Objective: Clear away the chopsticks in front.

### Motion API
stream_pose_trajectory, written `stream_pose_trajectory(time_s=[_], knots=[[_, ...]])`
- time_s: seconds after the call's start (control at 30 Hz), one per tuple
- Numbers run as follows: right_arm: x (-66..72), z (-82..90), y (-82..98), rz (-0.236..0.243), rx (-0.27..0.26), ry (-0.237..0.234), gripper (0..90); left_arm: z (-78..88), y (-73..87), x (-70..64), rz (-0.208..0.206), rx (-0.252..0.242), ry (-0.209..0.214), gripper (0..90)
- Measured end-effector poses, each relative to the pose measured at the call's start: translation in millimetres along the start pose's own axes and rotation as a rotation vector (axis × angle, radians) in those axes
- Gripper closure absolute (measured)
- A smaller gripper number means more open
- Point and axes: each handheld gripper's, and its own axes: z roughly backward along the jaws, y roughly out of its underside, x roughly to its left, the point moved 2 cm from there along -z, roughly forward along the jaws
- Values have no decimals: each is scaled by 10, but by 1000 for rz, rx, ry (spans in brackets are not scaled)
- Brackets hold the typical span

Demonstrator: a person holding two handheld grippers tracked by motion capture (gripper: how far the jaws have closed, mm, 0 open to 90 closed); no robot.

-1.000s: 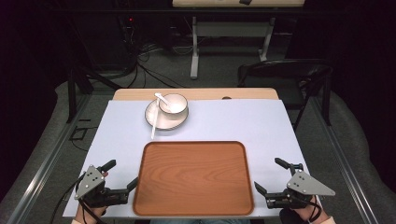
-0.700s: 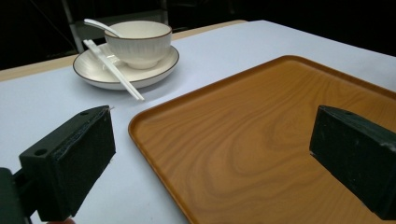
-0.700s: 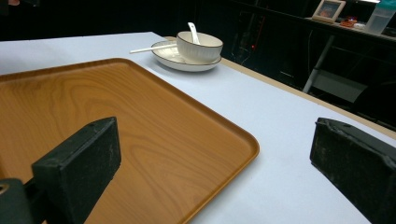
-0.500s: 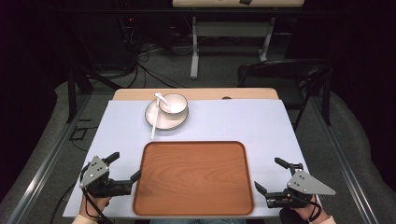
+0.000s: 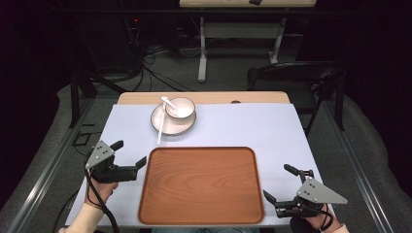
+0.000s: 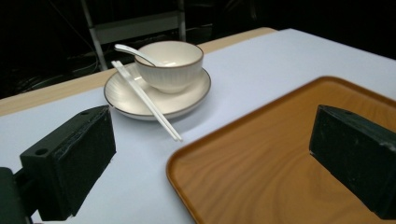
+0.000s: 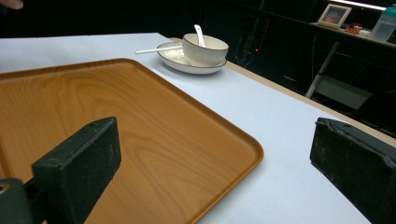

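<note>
From above, the left hand-held gripper (image 5: pixel 129 153) and right hand-held gripper (image 5: pixel 281 183) flank the wooden tray (image 5: pixel 201 184) on the counter (image 5: pixel 252 128), both spread wide and empty. Beyond the left one's own jaws sit a bowl (image 6: pixel 169 65), plate (image 6: pixel 187 100) and chopsticks (image 6: pixel 148 102). Ahead-left of the right one's jaws lies the tray's corner.

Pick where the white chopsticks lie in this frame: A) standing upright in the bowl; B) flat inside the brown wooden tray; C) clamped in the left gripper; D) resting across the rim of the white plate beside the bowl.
D: the white chopsticks rest across the rim of the round white plate, next to the ribbed white bowl, with their near tips reaching down toward the pale blue table cover.
</note>
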Motion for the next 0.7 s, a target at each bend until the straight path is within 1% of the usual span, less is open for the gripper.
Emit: stream_pose_trajectory(time_s=[0.07, 0.1, 0.13, 0.2, 0.23, 0.3, 0.43, 0.47, 0.5, 0.6, 0.63, 0.67, 0.7], knots=[[3, 5, -1, 0, -3, 2, 18, -19, -28, 23, 5, -6, 0, 3], [2, 9, 1, 2, -1, 4, 18, -70, -77, 59, 5, -7, -4, 3], [1, 11, 3, 0, 0, 7, 18, -70, -77, 59, 5, -7, -4, 3], [0, 21, 6, 2, 0, 10, 18, -168, -146, 101, 3, 9, 0, 3], [0, 29, 7, -2, -1, 12, 17, -168, -146, 101, 3, 9, 0, 3], [-1, 35, 8, -1, -3, 12, 17, -245, -189, 133, 9, 16, -3, 3], [6, 34, 6, 1, -3, 10, 17, -422, -270, 200, 19, 47, 5, 2], [14, 41, 4, 11, -5, 12, 17, -513, -313, 237, 19, 63, -2, 3], [18, 46, 5, 12, -8, 12, 16, -562, -335, 259, 20, 72, 4, 2], [17, 56, 10, 15, -12, 15, 16, -701, -394, 330, 24, 98, -12, 0], [16, 57, 12, 14, -9, 15, 16, -746, -411, 356, 31, 106, -7, 0], [16, 57, 12, 14, -9, 15, 16, -746, -411, 356, 31, 106, -7, 0], [14, 62, 14, 9, -7, 19, 16, -840, -441, 406, 32, 127, -16, 0]])
